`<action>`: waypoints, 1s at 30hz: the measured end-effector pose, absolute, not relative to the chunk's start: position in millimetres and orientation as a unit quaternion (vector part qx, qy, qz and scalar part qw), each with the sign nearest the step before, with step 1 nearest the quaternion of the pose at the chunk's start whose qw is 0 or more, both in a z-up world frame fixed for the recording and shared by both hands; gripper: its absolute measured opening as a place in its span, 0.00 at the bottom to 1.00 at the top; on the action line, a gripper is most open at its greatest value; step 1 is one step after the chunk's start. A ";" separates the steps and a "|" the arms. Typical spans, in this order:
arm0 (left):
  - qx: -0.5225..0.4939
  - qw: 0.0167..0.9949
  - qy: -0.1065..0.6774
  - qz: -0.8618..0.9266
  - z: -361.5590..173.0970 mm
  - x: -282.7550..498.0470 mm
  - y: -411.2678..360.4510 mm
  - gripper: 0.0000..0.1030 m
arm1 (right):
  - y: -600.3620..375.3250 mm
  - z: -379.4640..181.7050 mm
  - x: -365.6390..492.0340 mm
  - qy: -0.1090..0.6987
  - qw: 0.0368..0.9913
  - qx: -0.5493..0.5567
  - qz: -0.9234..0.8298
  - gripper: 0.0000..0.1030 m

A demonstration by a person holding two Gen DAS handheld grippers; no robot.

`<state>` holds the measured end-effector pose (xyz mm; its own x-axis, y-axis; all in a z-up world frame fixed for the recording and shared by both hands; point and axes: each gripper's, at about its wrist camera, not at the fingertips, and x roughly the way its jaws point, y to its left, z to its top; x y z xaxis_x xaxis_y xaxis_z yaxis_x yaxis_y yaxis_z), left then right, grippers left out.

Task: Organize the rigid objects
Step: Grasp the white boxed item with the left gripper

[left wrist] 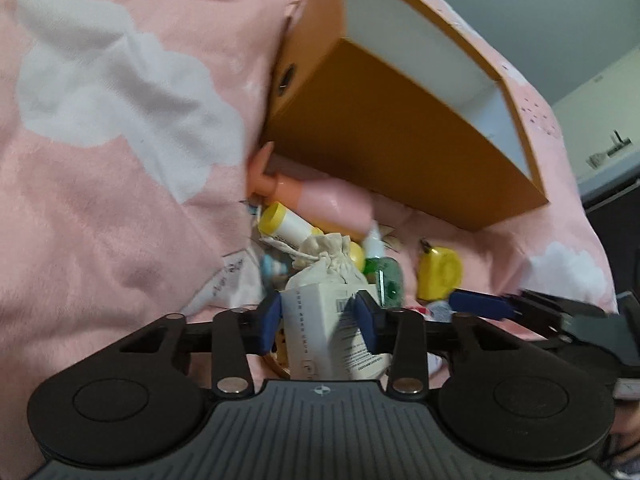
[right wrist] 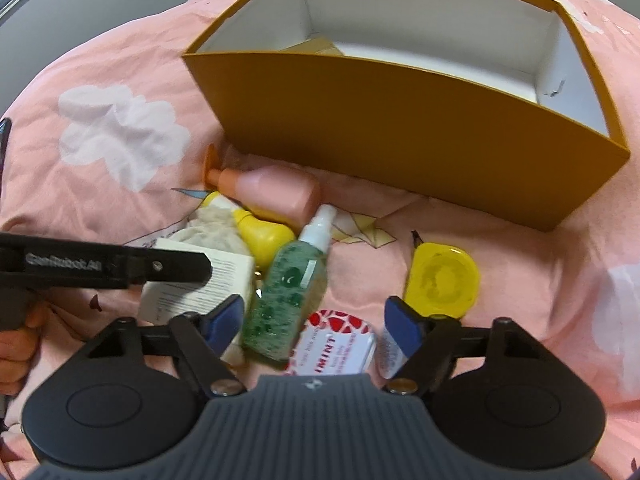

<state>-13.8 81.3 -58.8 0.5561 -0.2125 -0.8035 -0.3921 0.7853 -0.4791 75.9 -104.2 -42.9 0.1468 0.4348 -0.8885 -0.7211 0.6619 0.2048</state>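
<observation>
Between the blue pads of the left gripper [left wrist: 320,316] sits a white printed carton [left wrist: 326,328], both pads pressed against its sides, so the jaws are narrowed onto it. Just past the fingertips a cream drawstring pouch [left wrist: 328,266] leans on the carton's far end. To the right of the fingers lie a green spray bottle [left wrist: 386,278] and a yellow tape measure [left wrist: 440,272]; beyond the pouch are a yellow-capped tube [left wrist: 286,222] and then a pink bottle [left wrist: 320,198].

Seen from the right wrist, the right gripper [right wrist: 316,322] has its jaws fairly wide with nothing clamped: the green spray bottle [right wrist: 290,284] and a red-and-white mint tin [right wrist: 334,346] lie in the gap, the pads apart from both. A small white tube [right wrist: 390,348] lies against the right finger. Everything rests on a pink cloud-print blanket [right wrist: 120,132]. Farthest off stands the open orange box [right wrist: 400,136], its white inside almost bare.
</observation>
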 end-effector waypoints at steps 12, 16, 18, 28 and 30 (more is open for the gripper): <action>-0.363 0.798 0.481 0.001 -73.4 -5.0 66.3 0.38 | -105.3 -59.0 78.6 0.560 0.726 -0.133 0.376 0.38; -0.363 0.794 0.487 0.009 -79.7 0.0 65.1 0.38 | -104.8 -59.1 77.2 0.560 0.726 -0.135 0.376 0.38; -0.360 0.793 0.492 0.013 -81.5 0.2 62.8 0.39 | -105.2 -58.8 78.1 0.561 0.726 -0.133 0.375 0.37; -0.298 0.832 0.466 0.030 -52.8 -8.2 52.6 0.30 | -104.8 -56.8 76.4 0.554 0.727 -0.134 0.383 0.38; -0.284 0.839 0.462 0.039 -45.3 -11.7 54.7 0.30 | -103.9 -52.2 74.7 0.545 0.729 -0.136 0.392 0.38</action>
<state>-11.7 54.7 -45.3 0.5704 -0.1976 -0.7973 -0.3279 0.8351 -0.4416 74.7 -103.9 -52.2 0.0995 0.4238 -0.9003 -0.7191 0.6560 0.2293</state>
